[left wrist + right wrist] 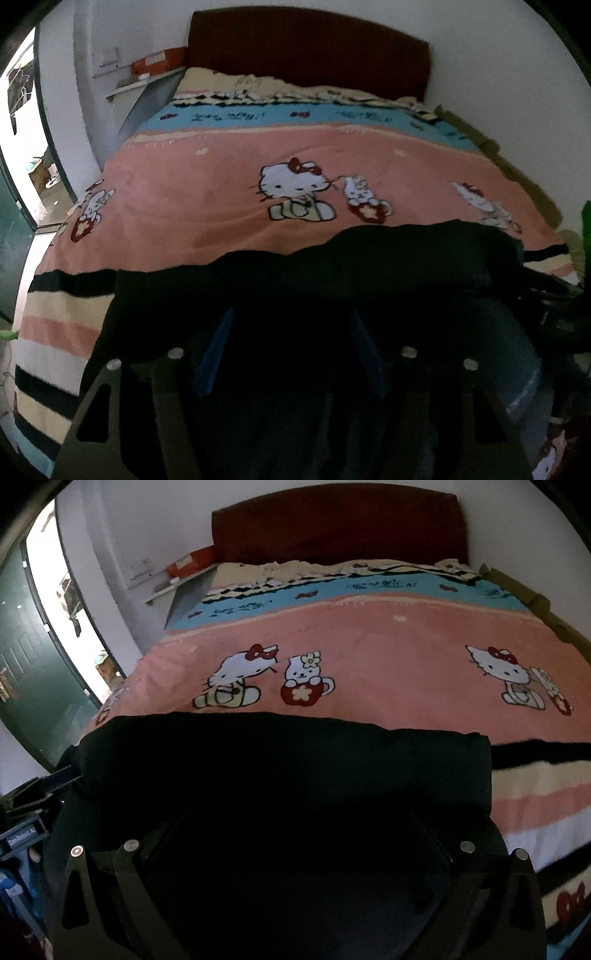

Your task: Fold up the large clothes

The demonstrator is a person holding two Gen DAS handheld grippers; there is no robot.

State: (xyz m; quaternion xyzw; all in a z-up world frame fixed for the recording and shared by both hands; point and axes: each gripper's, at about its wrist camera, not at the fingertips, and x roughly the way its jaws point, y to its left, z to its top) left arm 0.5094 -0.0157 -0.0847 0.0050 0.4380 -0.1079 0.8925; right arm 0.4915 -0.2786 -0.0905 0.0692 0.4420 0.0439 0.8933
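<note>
Nearest the left wrist camera, the left gripper [291, 354] shows its two blue-padded fingers [216, 354] standing well apart, and the black garment [369, 266] lies dark in the gap and around them; it is too dim to tell whether either pad presses the cloth. In the right wrist view the right gripper [295, 849] is almost swallowed by the same black garment [288, 771], which is heaped over the fingers so thickly that their tips are hidden, and whether they are spread or pinching the fabric cannot be told. The garment forms a bulky dark mound across the near end of the bed, with a rolled edge along its far side. At the left edge of the right wrist view, part of the other gripper's dark body [26, 812] shows beside the mound. Beyond the garment spreads the pink blanket [221, 192] printed with white cartoon cats, with black, cream and white stripes at its near end and a blue band further back. Behind that rises a dark red headboard [306, 51] against a white wall, with an orange box [159, 61] on a ledge to its left and a bright doorway [62, 602] at the far left.
</note>
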